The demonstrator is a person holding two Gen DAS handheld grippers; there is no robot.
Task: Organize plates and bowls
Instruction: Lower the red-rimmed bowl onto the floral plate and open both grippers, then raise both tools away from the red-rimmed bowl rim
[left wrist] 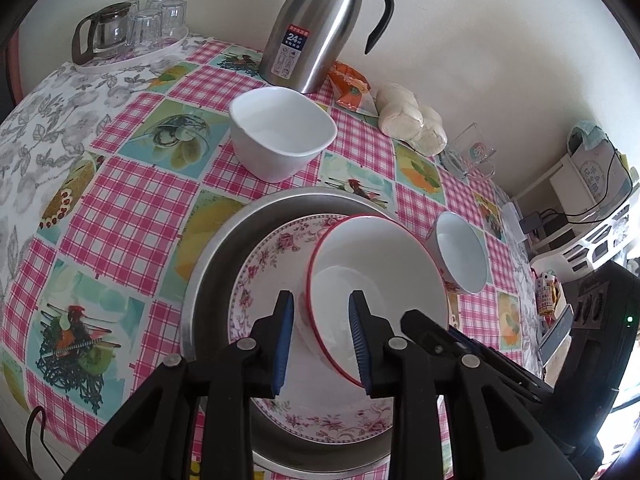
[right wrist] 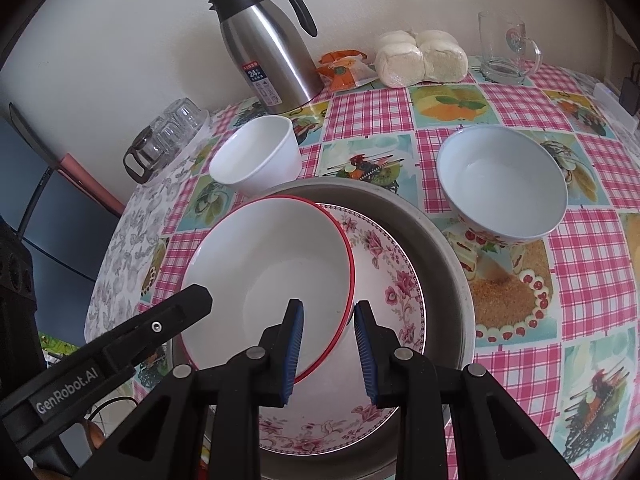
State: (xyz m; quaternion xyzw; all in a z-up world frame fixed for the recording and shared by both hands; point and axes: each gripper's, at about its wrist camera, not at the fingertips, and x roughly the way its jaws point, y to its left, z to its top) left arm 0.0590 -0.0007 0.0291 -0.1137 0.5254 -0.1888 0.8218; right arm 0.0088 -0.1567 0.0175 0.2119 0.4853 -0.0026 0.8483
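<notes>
A white bowl with a red rim (left wrist: 372,264) (right wrist: 272,264) sits tilted on a floral plate (left wrist: 264,268) (right wrist: 392,280), which lies in a round metal pan (left wrist: 216,264) (right wrist: 440,240). My left gripper (left wrist: 320,296) straddles the bowl's near rim, and a gap shows at each blue pad, so it is open. My right gripper (right wrist: 328,303) grips the opposite rim, which crosses slantwise from one pad to the other. A square white bowl (left wrist: 280,136) (right wrist: 256,156) stands behind the pan. A round bowl with cherries on its side (left wrist: 460,252) (right wrist: 504,184) stands to the right.
At the back by the wall stand a steel thermos jug (left wrist: 312,28), an orange packet (left wrist: 352,84), wrapped buns (left wrist: 412,120) and a glass mug (left wrist: 472,156). A tray with glasses and a small teapot (left wrist: 132,32) sits at the far left. The table's edge drops off at the right.
</notes>
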